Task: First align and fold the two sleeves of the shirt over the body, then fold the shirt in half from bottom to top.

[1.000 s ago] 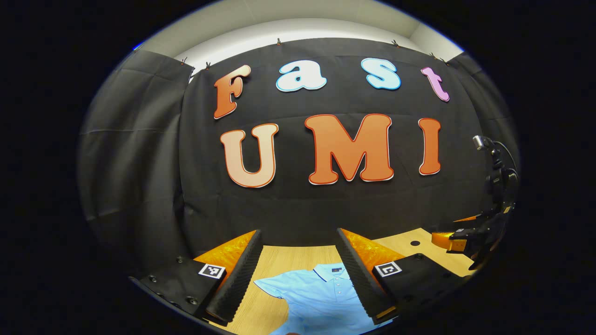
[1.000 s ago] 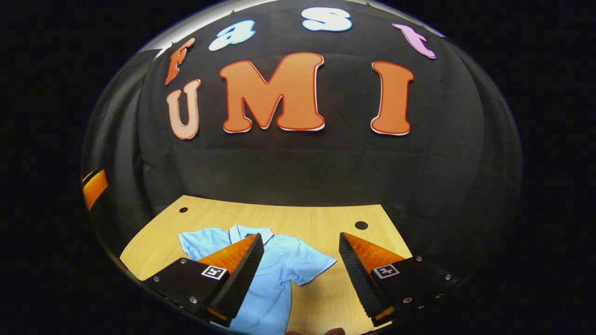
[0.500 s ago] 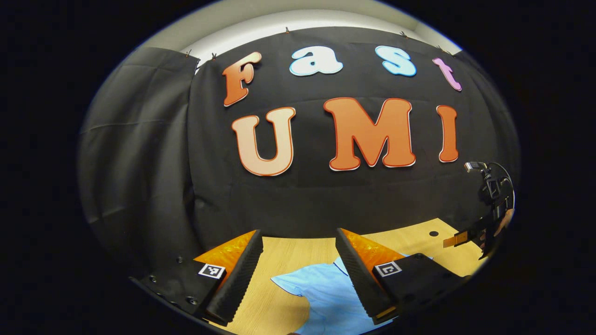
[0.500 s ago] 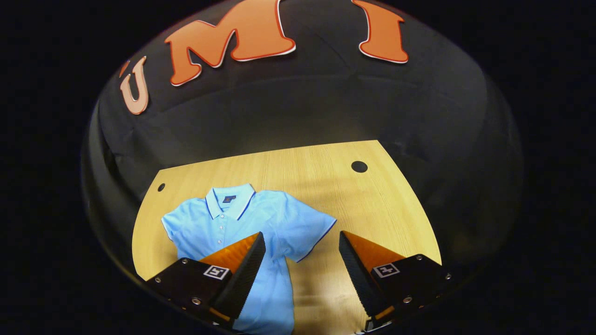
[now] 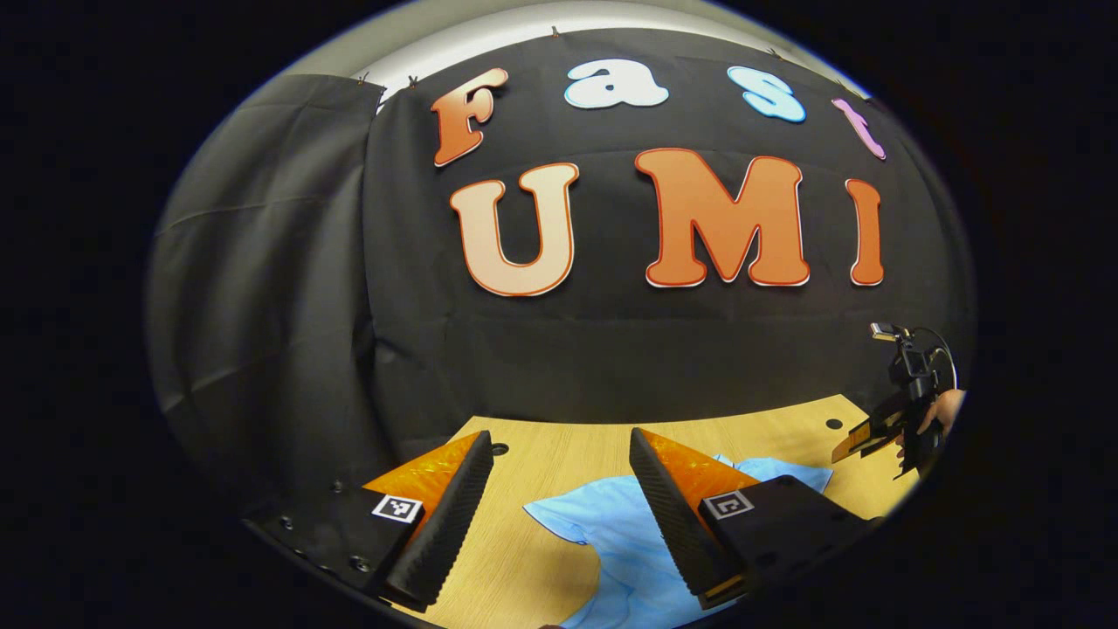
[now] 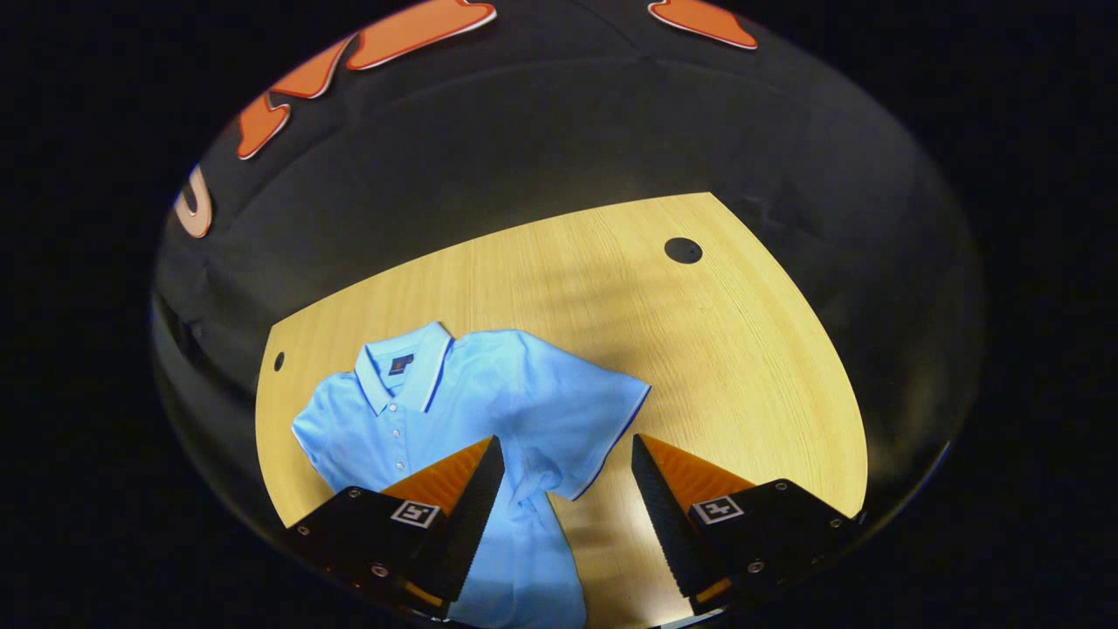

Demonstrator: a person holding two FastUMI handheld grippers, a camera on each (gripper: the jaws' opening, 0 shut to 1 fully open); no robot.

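Observation:
A light blue polo shirt point(image 6: 472, 402) with dark trim lies flat on the wooden table point(image 6: 699, 349), collar toward the wall, both short sleeves spread out. My right gripper point(image 6: 568, 450) hovers open above the shirt's right sleeve point(image 6: 594, 419), with nothing between its fingers. In the left gripper view the shirt point(image 5: 611, 524) lies below my left gripper point(image 5: 559, 445), which is open and above the table near the left sleeve. Far right in that view a hand holds the other gripper point(image 5: 882, 432).
The table has round cable holes at its back corners point(image 6: 682, 250) point(image 6: 279, 361) point(image 5: 500, 449). Black cloth walls close the booth behind and at the sides. Bare wood lies to the right of the shirt point(image 6: 751, 393).
The right gripper has tipped downward and come closer over the shirt's right sleeve. The left gripper has shifted left and lowered its view a little; the shirt has not moved.

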